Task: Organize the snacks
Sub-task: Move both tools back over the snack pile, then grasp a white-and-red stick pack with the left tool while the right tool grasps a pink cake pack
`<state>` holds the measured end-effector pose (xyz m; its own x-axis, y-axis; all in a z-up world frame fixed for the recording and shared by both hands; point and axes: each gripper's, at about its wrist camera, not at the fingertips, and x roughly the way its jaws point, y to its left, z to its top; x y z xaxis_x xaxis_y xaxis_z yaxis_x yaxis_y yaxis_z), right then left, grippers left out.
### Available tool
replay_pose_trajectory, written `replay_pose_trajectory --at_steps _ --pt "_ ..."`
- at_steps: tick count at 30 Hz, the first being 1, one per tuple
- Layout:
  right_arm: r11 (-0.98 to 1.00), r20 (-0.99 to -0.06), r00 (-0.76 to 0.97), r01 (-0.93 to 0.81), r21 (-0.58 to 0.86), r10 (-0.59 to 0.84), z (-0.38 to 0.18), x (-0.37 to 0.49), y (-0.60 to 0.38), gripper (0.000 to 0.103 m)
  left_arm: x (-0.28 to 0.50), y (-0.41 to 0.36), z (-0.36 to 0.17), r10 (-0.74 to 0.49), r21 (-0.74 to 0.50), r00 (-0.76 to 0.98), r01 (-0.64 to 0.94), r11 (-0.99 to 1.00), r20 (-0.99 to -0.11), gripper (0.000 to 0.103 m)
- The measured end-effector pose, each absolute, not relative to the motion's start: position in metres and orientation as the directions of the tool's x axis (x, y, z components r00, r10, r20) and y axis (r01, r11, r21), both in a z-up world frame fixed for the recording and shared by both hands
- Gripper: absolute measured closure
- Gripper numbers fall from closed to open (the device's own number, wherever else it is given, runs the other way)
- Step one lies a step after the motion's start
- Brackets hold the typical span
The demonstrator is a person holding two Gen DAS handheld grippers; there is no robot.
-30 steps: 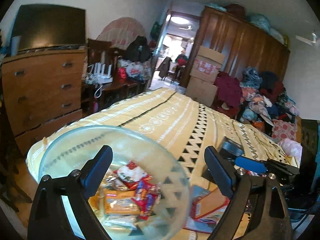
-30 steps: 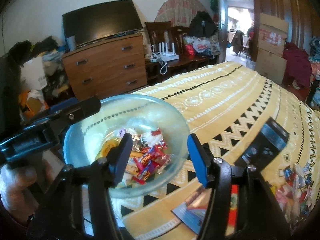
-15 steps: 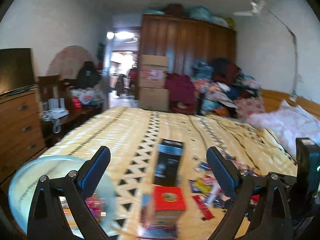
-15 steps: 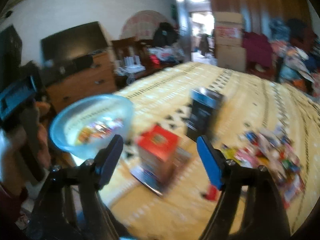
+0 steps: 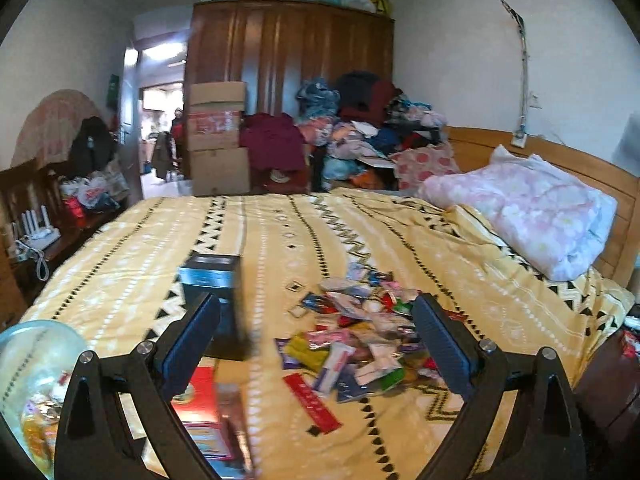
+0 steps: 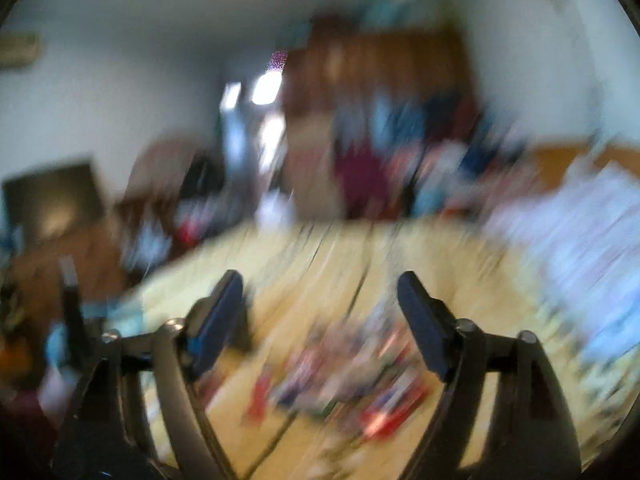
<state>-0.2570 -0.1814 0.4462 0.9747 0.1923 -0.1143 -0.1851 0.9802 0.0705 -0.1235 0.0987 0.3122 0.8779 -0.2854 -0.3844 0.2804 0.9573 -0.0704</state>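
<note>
You have two grippers in play. Your left gripper point(image 5: 316, 328) has its jaws spread wide with nothing between the pads, framing the lower middle of its view. Your right gripper point(image 6: 320, 300) has just been opening its jaws, and they stand wide and empty too; its whole view is smeared by motion, so little else there can be read.

In the left wrist view, one loose pile of snack packets point(image 5: 356, 340) lies on the yellow patterned bedspread point(image 5: 280, 232), at centre and slightly right, between and just beyond your left fingers point(image 5: 444, 344). The packets overlap too much to count. One long red packet point(image 5: 312, 402) lies apart at the near edge of the pile.

One clear glass bowl point(image 5: 36, 352) sits at the lower left edge of the frame, with several snack wrappers inside it.

You have two boxes left of centre: a dark box point(image 5: 212, 280) standing upright, partly behind the left finger, and a red box point(image 5: 200, 400) nearer to you, low in the frame. Both stand between the bowl and the pile.

Further off, a pink folded quilt point(image 5: 528, 216) lies at the right, a heap of clothes point(image 5: 360, 136) fills the upper middle before a wooden wardrobe point(image 5: 288, 52), and stacked cardboard cartons point(image 5: 218, 136) stand beside it.
</note>
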Motion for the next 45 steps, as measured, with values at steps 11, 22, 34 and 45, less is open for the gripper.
replay_pose_trajectory --at_steps 11,22,34,45 --pt "0.999 -0.115 0.993 0.042 0.025 -0.039 0.455 -0.300 -0.256 0.000 -0.075 0.065 0.234 -0.322 -0.142 0.768 0.294 0.945 -0.554 0.006" --pt "0.954 -0.571 0.782 -0.095 0.286 0.249 0.259 -0.217 -0.242 0.014 0.026 0.046 0.094 -0.406 -0.258 0.536 0.331 0.908 -0.740 0.037" --pt "0.962 -0.703 0.658 -0.167 0.214 0.271 0.197 -0.158 -0.227 0.017 0.090 0.029 0.036 -0.336 -0.210 0.500 0.291 0.933 -0.798 0.064" --pt "0.755 -0.817 0.428 -0.656 0.012 0.385 0.162 -0.041 -0.122 0.032 0.007 0.076 0.100 -0.396 -0.300 0.571 0.260 0.918 -0.719 0.071"
